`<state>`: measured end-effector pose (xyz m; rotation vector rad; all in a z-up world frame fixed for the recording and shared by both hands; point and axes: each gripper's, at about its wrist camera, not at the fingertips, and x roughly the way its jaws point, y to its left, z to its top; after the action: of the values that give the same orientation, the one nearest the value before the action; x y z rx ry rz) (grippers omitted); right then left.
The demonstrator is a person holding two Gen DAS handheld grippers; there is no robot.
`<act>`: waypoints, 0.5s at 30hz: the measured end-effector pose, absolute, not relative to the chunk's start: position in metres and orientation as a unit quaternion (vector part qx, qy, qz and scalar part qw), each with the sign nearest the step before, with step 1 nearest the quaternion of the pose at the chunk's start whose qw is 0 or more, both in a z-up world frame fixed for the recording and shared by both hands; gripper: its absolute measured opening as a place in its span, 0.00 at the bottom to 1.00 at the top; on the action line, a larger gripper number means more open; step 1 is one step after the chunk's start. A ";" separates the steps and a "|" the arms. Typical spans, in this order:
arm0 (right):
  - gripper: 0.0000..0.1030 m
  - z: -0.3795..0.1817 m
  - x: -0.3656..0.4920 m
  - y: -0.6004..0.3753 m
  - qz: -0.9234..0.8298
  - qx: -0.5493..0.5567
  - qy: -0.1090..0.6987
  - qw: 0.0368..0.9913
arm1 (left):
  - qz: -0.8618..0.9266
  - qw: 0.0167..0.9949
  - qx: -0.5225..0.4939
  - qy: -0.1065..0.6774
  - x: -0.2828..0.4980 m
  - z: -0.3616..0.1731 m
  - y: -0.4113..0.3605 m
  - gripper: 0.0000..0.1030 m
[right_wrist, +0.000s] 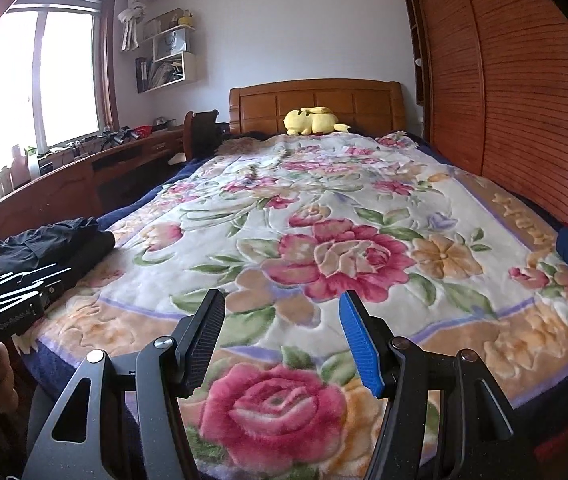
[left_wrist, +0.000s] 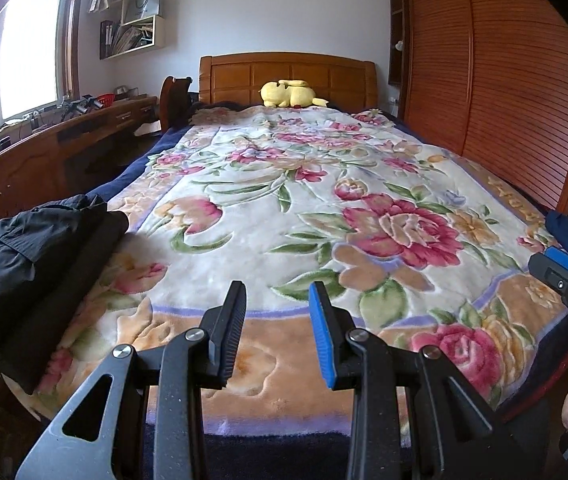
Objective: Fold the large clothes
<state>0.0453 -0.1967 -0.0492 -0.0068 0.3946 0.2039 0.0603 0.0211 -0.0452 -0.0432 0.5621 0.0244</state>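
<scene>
Left wrist view: my left claw (left_wrist: 278,300) hangs wide and empty over the flowered blanket (left_wrist: 284,208). My right claw (right_wrist: 282,312) gapes wide too (nothing held). Black clothes (left_wrist: 24,248) lie folded at the bed's near left edge.
</scene>
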 end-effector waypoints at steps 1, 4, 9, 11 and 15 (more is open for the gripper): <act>0.60 -0.049 0.046 -0.197 0.101 -0.003 0.196 0.975 | 0.012 0.960 -0.020 0.277 0.060 -0.045 0.020 0.32; 0.60 -0.049 0.048 -0.196 0.099 -0.002 0.196 0.976 | 0.011 0.961 -0.020 0.275 0.057 -0.043 0.020 0.32; 0.60 -0.049 0.049 -0.194 0.098 0.000 0.196 0.976 | 0.011 0.963 -0.013 0.268 0.055 -0.038 0.016 0.32; 0.60 -0.049 0.049 -0.194 0.098 -0.001 0.196 0.976 | 0.009 0.963 -0.014 0.268 0.055 -0.037 0.015 0.32; 0.60 -0.048 0.048 -0.193 0.097 0.000 0.193 0.976 | 0.008 0.964 -0.012 0.265 0.055 -0.035 0.014 0.32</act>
<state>0.0482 -0.1928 -0.0480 0.0001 0.3901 0.1958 0.0546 0.0138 -0.0352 -0.0246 0.5370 0.0158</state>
